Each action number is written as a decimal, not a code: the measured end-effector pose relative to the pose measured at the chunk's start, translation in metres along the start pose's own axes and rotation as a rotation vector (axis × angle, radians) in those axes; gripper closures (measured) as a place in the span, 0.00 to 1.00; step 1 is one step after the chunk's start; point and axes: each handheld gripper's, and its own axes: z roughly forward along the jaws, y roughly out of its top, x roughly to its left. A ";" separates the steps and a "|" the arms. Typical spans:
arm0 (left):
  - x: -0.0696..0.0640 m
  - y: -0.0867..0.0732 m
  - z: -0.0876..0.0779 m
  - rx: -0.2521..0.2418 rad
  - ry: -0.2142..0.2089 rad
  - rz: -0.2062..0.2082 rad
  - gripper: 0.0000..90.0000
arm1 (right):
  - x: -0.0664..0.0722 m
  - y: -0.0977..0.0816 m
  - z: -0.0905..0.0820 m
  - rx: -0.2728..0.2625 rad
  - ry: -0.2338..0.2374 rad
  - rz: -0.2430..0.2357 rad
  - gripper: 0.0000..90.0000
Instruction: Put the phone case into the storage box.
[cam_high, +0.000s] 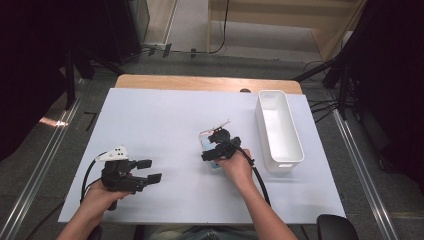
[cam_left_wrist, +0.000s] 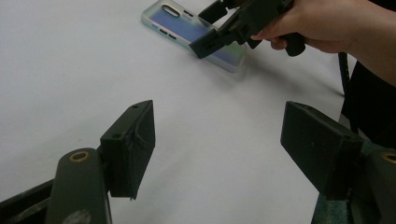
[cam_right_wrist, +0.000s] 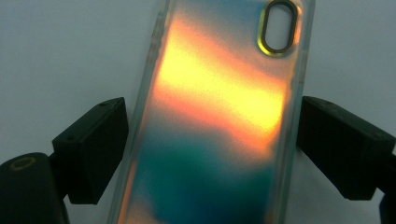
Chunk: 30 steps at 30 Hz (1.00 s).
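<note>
An iridescent phone case (cam_right_wrist: 215, 107) with an orange and teal sheen lies flat on the white table (cam_high: 150, 120), its camera cutout at the far end. My right gripper (cam_right_wrist: 212, 144) is open and straddles it, one jaw on each long side; the right jaw is almost at the case's edge. From above, the right gripper (cam_high: 212, 147) covers most of the case (cam_high: 216, 167) near the table's middle. My left gripper (cam_high: 152, 170) stands open and holds nothing at the front left. The left gripper view looks past its own gripper (cam_left_wrist: 219, 135) to the case (cam_left_wrist: 180, 25).
A long, empty white bin (cam_high: 282, 162) stands along the table's right side, close to the right hand. Bare white table surface spreads between the two grippers and towards the back left. Dark stands and cables ring the table.
</note>
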 end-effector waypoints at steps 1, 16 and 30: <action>0.000 0.000 0.000 0.001 0.000 -0.001 0.29 | 0.000 0.000 0.000 0.000 -0.002 0.001 0.12; 0.000 0.000 0.000 0.000 0.001 -0.002 0.29 | -0.002 0.000 -0.002 0.003 0.003 0.003 0.16; -0.001 0.000 0.000 0.003 0.001 0.000 0.29 | -0.003 -0.001 -0.002 -0.002 0.010 -0.007 0.17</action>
